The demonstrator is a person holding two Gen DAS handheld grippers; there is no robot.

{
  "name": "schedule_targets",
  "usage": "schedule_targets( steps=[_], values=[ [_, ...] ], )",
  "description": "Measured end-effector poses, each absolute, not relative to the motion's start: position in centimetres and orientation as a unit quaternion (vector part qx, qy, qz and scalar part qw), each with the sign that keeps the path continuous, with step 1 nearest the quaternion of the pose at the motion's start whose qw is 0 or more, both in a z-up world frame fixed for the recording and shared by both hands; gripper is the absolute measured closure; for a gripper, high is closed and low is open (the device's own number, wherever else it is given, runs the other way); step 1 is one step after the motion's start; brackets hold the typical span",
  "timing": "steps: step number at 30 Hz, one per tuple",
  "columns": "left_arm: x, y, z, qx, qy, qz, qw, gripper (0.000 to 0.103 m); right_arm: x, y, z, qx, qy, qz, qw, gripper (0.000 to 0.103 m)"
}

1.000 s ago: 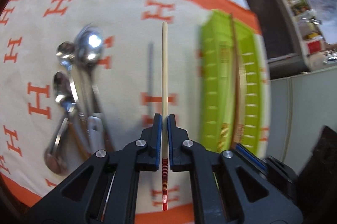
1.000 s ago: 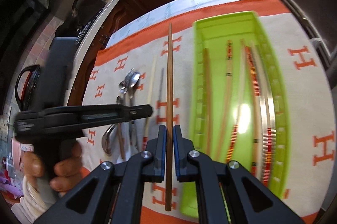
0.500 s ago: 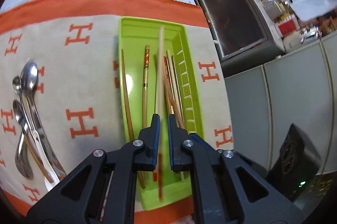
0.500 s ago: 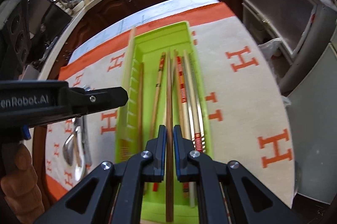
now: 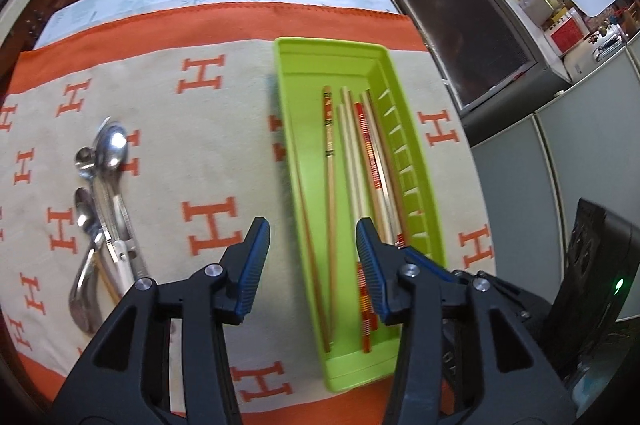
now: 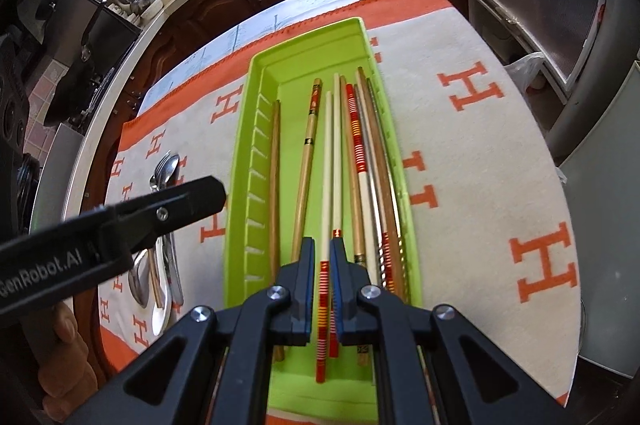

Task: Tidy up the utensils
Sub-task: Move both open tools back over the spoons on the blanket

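Both tools black plastic, blue ribbed pads, silver screws; left tool printed "GenRobot.AI".

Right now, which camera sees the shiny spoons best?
The left wrist view: the spoons lie in full sight on the cloth. In the right wrist view the left gripper covers part of them.

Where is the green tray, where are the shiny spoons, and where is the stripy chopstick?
green tray (image 5: 328, 49): left wrist view, on its far rim.
spoons (image 5: 114, 149): left wrist view, on the biggest spoon's bowl.
stripy chopstick (image 6: 354, 121): right wrist view, on its red-striped upper part.
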State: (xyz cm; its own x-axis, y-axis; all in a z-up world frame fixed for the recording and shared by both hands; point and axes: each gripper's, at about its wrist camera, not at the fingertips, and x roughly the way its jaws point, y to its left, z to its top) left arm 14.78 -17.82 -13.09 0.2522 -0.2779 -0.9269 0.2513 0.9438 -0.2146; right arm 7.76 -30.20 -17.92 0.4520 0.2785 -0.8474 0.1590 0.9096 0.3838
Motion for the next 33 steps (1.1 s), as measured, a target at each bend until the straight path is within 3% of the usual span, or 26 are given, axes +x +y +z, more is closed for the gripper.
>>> schedule_targets(
  steps=[26,30,33],
  values=[
    [9.6,-4.8,-10.3,-0.023,0.527,-0.096,0.844,0.061,6.5,-22.7,-15.3,0.152,0.533,0.088,0.828,0.095],
    [9.4,-2.1,-10.1,-0.04,0.522,-0.093,0.847,0.061,6.8,-21.1,-15.1,0.144,0.539,0.093,0.825,0.084],
    [9.5,0.7,-9.8,-0.06,0.517,-0.088,0.849,0.061,6.9,-19.8,-14.9,0.135,0.542,0.099,0.824,0.083]
  ],
)
